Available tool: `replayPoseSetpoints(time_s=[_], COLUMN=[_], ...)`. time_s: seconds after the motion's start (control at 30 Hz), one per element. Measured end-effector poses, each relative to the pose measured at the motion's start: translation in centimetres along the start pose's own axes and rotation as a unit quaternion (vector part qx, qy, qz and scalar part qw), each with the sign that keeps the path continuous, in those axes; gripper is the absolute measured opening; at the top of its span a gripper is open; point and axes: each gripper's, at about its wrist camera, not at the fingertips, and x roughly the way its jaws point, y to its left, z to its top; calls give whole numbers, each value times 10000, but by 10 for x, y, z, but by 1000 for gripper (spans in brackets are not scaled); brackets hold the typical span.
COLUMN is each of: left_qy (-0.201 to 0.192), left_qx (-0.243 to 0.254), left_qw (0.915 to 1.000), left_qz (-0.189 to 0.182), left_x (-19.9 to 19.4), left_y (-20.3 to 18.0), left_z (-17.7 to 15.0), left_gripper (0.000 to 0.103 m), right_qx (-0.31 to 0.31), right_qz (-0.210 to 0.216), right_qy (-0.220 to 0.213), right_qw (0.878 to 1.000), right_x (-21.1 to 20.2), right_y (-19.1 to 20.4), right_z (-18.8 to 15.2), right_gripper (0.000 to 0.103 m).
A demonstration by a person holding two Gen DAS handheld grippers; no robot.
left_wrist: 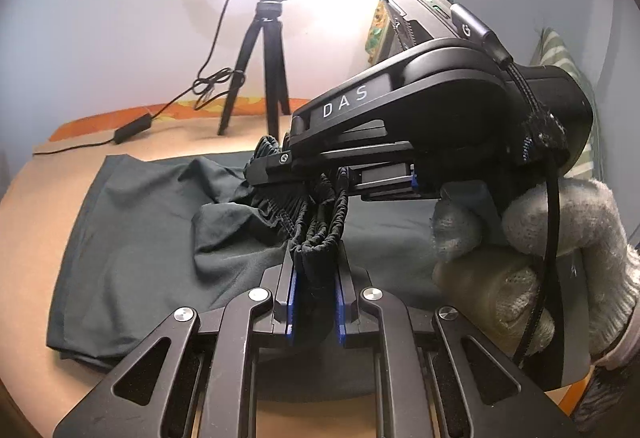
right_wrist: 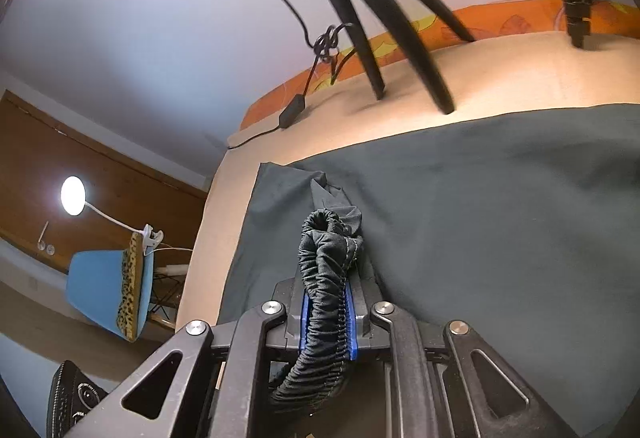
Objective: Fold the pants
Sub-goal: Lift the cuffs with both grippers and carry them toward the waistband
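Dark grey-green pants point(left_wrist: 132, 238) lie spread on a tan table point(left_wrist: 40, 198); they also fill the right wrist view point(right_wrist: 480, 218). My left gripper point(left_wrist: 314, 270) is shut on the ruched elastic waistband point(left_wrist: 320, 234), lifted just above the cloth. My right gripper point(right_wrist: 326, 298) is shut on another bunch of the same waistband point(right_wrist: 328, 258), also raised. In the left wrist view the right gripper's body point(left_wrist: 400, 118), held by a gloved hand point(left_wrist: 560, 238), crosses just beyond my left fingers, its fingers clamped on the waistband. The two grippers are close together.
A black tripod point(left_wrist: 260, 70) stands at the back of the table with a cable and inline switch point(left_wrist: 132, 126) to its left. An orange patterned strip point(right_wrist: 500, 18) runs along the far edge. A blue chair point(right_wrist: 108, 290) and a lamp point(right_wrist: 74, 196) stand off the table's left.
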Motion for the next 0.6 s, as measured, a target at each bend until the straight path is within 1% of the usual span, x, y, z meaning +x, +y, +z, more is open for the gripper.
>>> replayPoseSetpoints(time_s=[0.2, 0.33, 0.43, 0.47, 0.6], left_qy=[-124, -132, -134, -138, -161], left_qx=[-24, 3, 36, 62, 55], left_qw=[9995, 9987, 9978, 9976, 9965], left_qz=[-295, -501, -646, -670, -823], left_x=[-1, 7, 12, 13, 20], left_y=[-21, -38, -56, -61, -80], left_z=[11, 16, 19, 21, 26], left_gripper=[13, 13, 13, 13, 13], right_qx=[-326, -494, -552, -562, -567], right_qz=[-178, -325, -418, -423, -525], right_qy=[-112, -173, -223, -235, -300], right_qw=[9992, 9981, 9973, 9972, 9966], right_x=[-22, -40, -59, -68, -91], right_y=[9, 10, 2, -8, -24], right_z=[4, 6, 8, 9, 12], right_gripper=[12, 12, 12, 12, 12])
